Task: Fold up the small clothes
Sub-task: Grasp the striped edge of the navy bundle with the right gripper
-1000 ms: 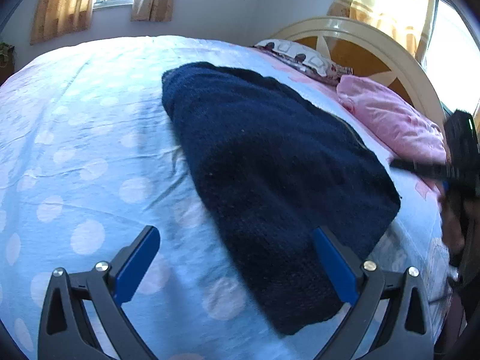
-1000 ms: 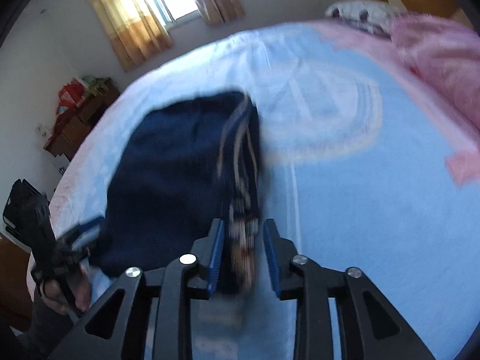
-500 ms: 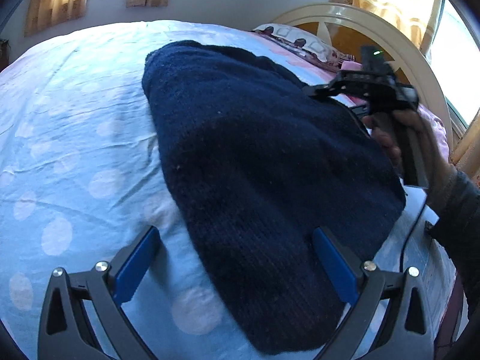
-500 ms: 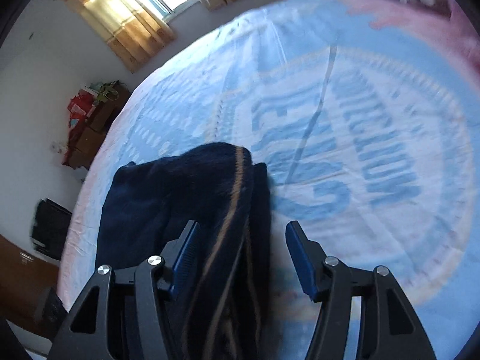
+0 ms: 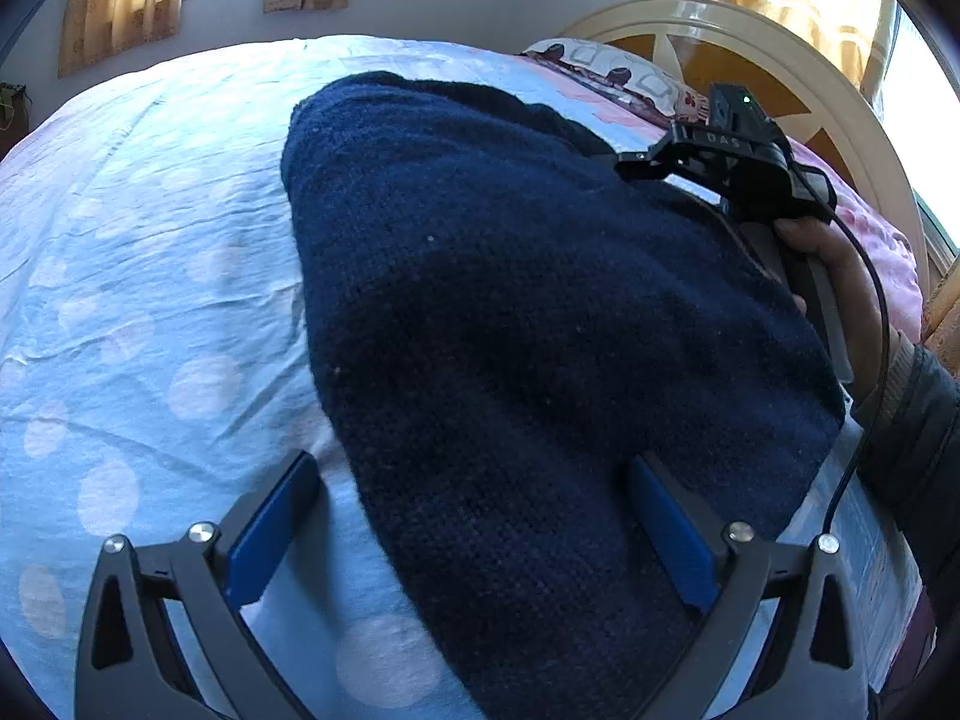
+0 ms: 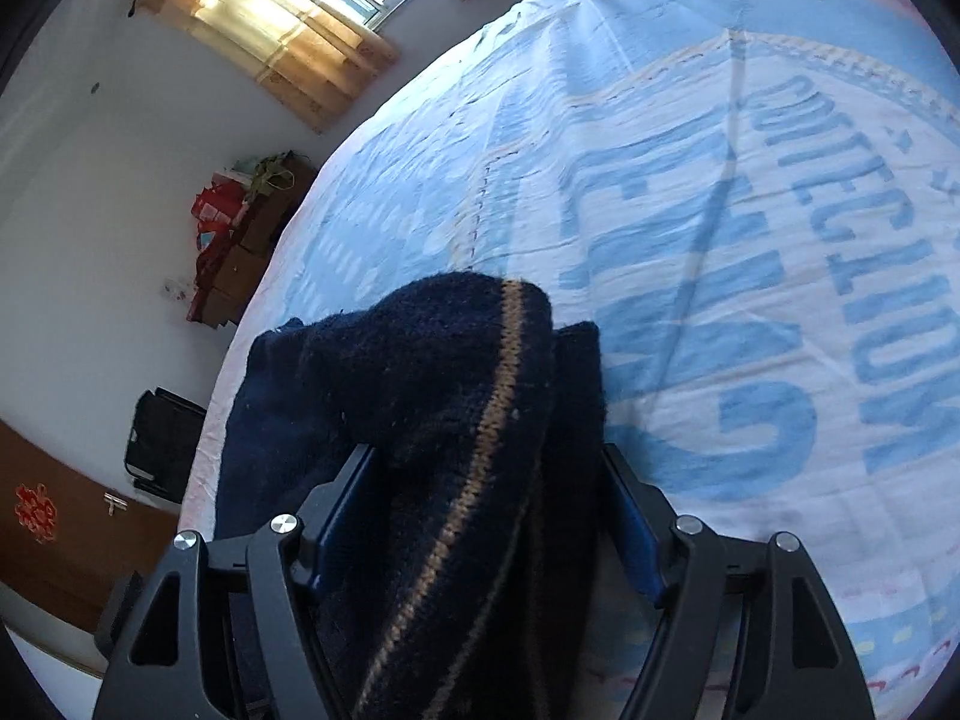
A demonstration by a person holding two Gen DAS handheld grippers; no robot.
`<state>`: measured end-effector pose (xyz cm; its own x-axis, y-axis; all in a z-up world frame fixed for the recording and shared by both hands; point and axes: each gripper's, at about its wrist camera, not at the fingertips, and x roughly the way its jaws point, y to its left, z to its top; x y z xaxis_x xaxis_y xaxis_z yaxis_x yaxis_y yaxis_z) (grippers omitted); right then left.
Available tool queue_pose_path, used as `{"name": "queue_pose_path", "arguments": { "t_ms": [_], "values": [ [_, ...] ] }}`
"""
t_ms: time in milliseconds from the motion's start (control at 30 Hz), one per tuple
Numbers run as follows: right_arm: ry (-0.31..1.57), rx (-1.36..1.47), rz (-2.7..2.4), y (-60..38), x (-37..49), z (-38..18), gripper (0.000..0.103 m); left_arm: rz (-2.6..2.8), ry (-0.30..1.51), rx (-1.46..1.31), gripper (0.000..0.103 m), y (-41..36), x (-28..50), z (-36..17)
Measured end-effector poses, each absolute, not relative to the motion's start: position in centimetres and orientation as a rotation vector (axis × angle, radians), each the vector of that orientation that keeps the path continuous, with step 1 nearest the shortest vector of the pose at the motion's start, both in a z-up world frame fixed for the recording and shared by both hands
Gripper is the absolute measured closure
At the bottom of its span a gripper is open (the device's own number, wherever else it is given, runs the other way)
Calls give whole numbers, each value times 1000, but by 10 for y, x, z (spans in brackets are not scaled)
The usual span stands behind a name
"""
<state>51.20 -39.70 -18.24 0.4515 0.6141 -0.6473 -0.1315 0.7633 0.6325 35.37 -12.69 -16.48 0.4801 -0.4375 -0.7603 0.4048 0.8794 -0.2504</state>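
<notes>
Blue printed bedsheet (image 5: 150, 276) carries the navy knit garment (image 5: 510, 312), folded. My left gripper (image 5: 474, 531) stands wide, holding nothing. My right gripper (image 6: 486, 516) has just been opening, with the striped fold loose between its jaws; withdrawing could snag the knit and undo the fold. No containers visible.

Bed left of you: the bedsheet (image 5: 150, 276) lies bare beside the navy sweater (image 5: 510, 330); you can pass there freely.
Bed ahead of your right gripper (image 6: 486, 510): wide printed sheet, nothing on it.
Sweater: it covers the middle of the bed and bulges between the jaws of your right gripper, which have just been opening.
Left gripper (image 5: 474, 528): jaws spread, 1 finger over sheet, 1 over knit.
Right side: your right hand (image 5: 834, 276) and its cable block that edge.
Far end: pillow (image 5: 618, 69), pink quilt (image 5: 882, 252) and headboard (image 5: 780, 30) close the way.
</notes>
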Motion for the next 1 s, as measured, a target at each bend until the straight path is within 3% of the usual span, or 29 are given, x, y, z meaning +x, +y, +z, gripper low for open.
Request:
{"name": "queue_pose_path", "arguments": {
  "t_ms": [200, 367, 533, 567, 667, 767, 1000],
  "values": [
    [978, 525, 451, -392, 509, -182, 36, -513, 940, -35, 0, -127, 355, -166],
    [956, 518, 488, -390, 513, -185, 49, -522, 939, -42, 0, -127, 355, -166],
    [936, 510, 462, -389, 511, -184, 54, -531, 938, -36, 0, -125, 353, -166],
    [930, 516, 478, -388, 509, -182, 64, -538, 936, -36, 0, -124, 352, -165],
    [908, 539, 521, -390, 505, -185, 67, -558, 932, -36, 1, -126, 351, -164],
    [918, 563, 521, -391, 509, -188, 67, -580, 922, -30, 9, -128, 349, -162],
    [870, 434, 443, -374, 495, -172, 71, -626, 911, -45, 36, -130, 346, -160]
  ]
}}
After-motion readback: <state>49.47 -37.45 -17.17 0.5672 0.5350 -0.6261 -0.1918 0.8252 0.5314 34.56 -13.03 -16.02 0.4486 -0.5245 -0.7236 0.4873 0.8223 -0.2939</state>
